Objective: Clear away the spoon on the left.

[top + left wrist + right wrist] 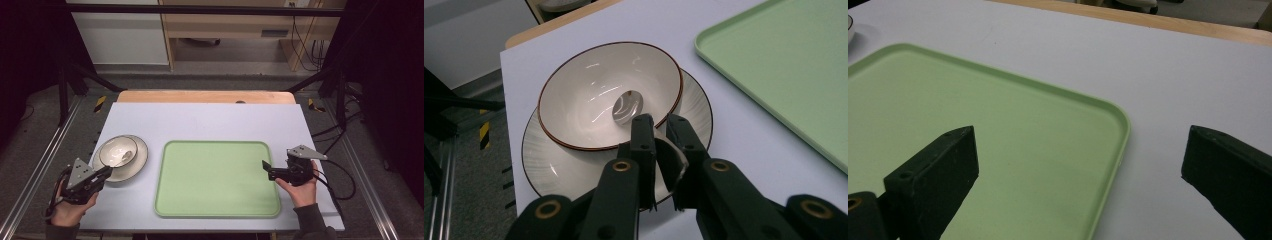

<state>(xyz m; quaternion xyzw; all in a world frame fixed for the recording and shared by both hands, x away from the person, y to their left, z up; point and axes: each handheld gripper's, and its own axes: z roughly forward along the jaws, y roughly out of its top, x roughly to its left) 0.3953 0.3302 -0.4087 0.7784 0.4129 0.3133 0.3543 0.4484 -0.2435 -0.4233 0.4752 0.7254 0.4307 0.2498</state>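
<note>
Left gripper (656, 125) fingers are clamping the spoon (649, 145) handle, its scoop resting in the bowl (574, 95) on the plate (539, 160), presumably so we're lifting it toward the green tray (217, 179), while right gripper (1078, 165) fingers are waiting wide apart at the tray's edge.
</note>
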